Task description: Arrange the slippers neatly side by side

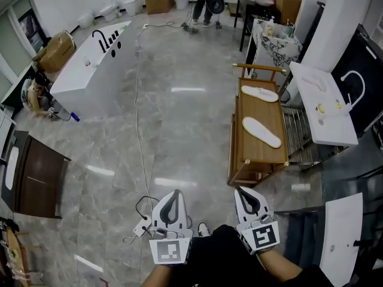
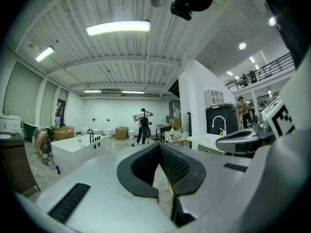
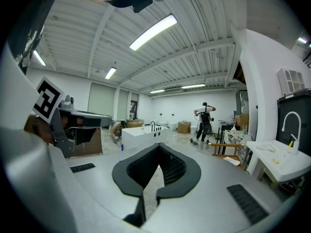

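Observation:
Two white slippers lie apart on a low wooden bench (image 1: 239,157) to the right: one (image 1: 260,93) at its far end, lying crosswise, the other (image 1: 261,131) nearer, lying at a slant. My left gripper (image 1: 175,192) and right gripper (image 1: 240,191) hang low at the near edge of the head view, well short of the bench, both shut with nothing between the jaws. In the left gripper view the left gripper's (image 2: 158,146) jaws meet at the tip. The right gripper's (image 3: 159,145) jaws also meet in its own view, and both point out across the room.
A white bathtub (image 1: 90,70) stands at the far left and a dark cabinet (image 1: 36,175) at the near left. A white washbasin (image 1: 326,103) and a metal rack (image 1: 299,139) sit right of the bench. A cable (image 1: 140,142) crosses the floor to a power strip (image 1: 142,226). A person (image 1: 206,2) stands far back.

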Action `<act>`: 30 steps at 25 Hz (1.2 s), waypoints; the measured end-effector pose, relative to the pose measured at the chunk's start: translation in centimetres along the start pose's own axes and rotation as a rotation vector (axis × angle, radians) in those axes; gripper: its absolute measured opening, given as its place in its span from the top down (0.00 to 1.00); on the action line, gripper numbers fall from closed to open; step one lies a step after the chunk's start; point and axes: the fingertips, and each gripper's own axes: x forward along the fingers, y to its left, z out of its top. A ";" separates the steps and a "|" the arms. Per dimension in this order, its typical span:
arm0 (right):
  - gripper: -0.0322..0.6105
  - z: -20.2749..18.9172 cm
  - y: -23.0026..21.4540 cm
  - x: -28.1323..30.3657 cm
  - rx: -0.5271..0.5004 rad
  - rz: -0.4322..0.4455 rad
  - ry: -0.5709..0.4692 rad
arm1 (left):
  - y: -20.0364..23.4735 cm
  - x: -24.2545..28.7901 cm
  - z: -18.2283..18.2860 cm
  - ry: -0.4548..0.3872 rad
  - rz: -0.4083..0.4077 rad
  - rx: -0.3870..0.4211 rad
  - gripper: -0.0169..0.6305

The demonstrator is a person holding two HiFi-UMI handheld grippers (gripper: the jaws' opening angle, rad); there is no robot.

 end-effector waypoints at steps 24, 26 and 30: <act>0.96 -0.6 1.5 5.1 -0.016 0.095 0.026 | 5.1 1.3 -0.8 0.016 0.102 0.067 0.97; 0.96 -0.5 1.6 6.1 -0.008 0.108 0.028 | 6.4 1.7 -0.7 0.025 0.129 0.051 0.97; 0.96 -0.3 1.6 8.4 -0.002 0.118 0.029 | 7.9 3.0 -0.6 0.037 0.132 0.058 0.97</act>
